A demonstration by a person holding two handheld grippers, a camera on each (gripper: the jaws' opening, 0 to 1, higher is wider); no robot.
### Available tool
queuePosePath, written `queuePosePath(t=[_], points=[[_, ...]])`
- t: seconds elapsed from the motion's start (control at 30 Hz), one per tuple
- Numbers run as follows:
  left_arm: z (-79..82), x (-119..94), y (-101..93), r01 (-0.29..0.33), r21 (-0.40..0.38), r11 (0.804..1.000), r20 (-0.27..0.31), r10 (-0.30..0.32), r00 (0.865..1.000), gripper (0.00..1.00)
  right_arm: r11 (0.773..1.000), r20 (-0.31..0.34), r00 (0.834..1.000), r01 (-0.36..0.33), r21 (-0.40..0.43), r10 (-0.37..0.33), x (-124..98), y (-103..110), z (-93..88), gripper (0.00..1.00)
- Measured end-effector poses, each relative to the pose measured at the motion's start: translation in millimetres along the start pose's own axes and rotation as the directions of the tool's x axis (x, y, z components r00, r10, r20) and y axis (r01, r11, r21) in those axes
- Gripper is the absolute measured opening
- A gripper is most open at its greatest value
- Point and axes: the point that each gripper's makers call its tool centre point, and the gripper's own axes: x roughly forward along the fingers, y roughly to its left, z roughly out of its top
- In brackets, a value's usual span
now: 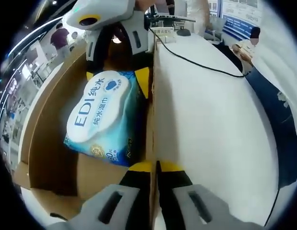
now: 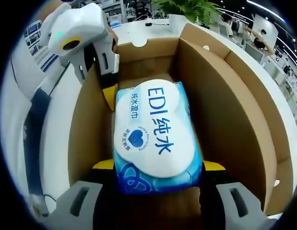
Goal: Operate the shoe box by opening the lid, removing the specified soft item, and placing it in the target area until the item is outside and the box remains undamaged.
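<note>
the shoe box is an open brown cardboard box standing on a white table. the wet wipes pack, blue with a white label printed "edi", is inside the box, its near end raised toward the right gripper view.

right gripper: its 2 yellow-tipped jaws stand spread to either side of the pack's near end and bear against its 2 sides; the gripper is gripping the pack. in the left gripper view the same gripper reaches down into the far end of the box, with 1 yellow tip at each side of the pack.

left gripper: its 2 jaws are closed on the box's side wall, with the cardboard edge running between the yellow tips. in the right gripper view this gripper sits at the left wall of the box, just beside the pack.

surroundings: a black cable lies across the table beside the box. a blue sleeve rests on the table's edge. a green plant stands beyond the box, with office desks behind it. the box walls enclose the pack on all 4 sides.
</note>
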Motion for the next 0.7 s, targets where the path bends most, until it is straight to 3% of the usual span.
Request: queuePosePath(t=[0.23,0.57,0.67,0.7], points=[[-0.2,0.2,-3.5,0.013,0.047,0.999,-0.030,-0.012,0.999,0.05,1.000,-0.002,1.000,0.002,-0.002,-0.002,0.6,-1.0,-0.8,0.68],[-1.0,-0.6,-5.8,0.029,-0.001,1.000,-0.040,-0.029,0.999,0.10,1.000,0.003,1.000,0.003,-0.003,-0.003,0.6,-1.0,0.1,0.68],[1.2,-1.4,-8.9,0.027,-0.046,0.999,-0.019,-0.028,0.999,0.20,1.000,0.006,1.000,0.001,-0.002,-0.001,0.5,-1.0,0.4,0.68],[3.3,-0.5,-8.4,0.010,-0.099,0.995,0.001,-0.010,1.000,0.30,1.000,0.006,1.000,0.001,-0.001,-0.001,0.5,-1.1,0.4,0.68]])
